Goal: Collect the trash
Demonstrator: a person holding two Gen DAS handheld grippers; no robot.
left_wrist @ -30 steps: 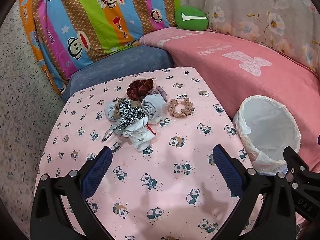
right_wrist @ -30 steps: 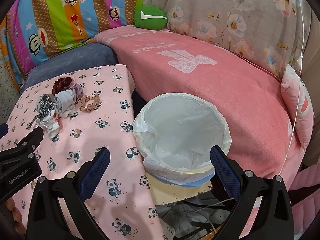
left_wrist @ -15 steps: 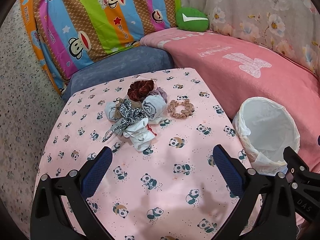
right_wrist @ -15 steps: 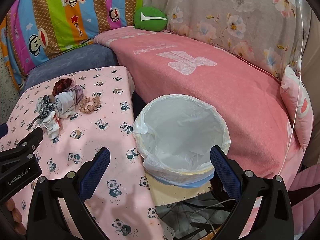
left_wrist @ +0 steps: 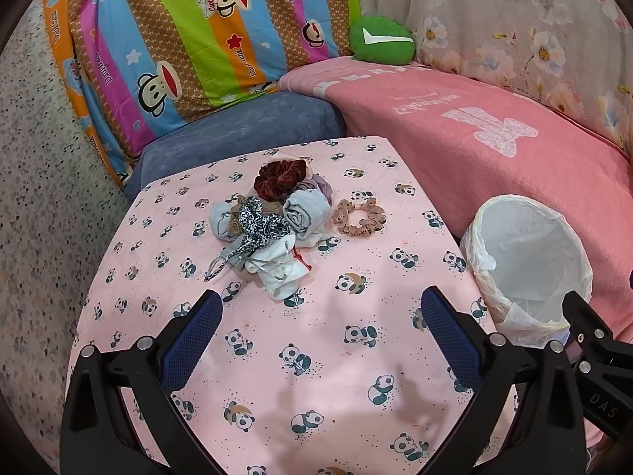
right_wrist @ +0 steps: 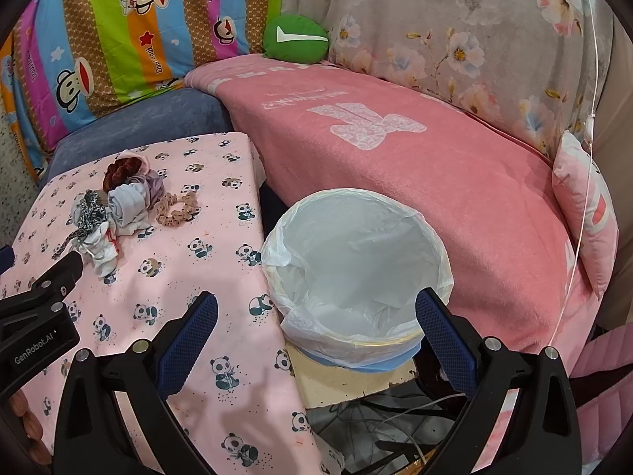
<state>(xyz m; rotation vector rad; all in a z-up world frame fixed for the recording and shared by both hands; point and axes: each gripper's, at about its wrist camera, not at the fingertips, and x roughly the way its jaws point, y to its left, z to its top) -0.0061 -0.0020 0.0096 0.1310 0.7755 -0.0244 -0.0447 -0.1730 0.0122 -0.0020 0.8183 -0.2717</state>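
nearest the cameras, the left gripper (left_wrist: 320,312) hangs over the panda-print tablecloth (left_wrist: 316,356) with its jaws spread wide and empty; the right gripper (right_wrist: 316,316) is likewise wide and empty above the near rim of the lined bin (right_wrist: 356,261). the bin stands just beside the table's right edge and appears to hold nothing yet. farther off, near the table's far end, lies the trash pile (left_wrist: 277,229): a white crumpled cloth (left_wrist: 277,269), a spotted scrunchie (left_wrist: 257,221), a tan scrunchie (left_wrist: 358,217) just apart, and a dark red scrunchie (left_wrist: 279,178) at the back. judged step: approach before the first pick. the next move calls for the left gripper to advance, descend and close on the nearest piece.
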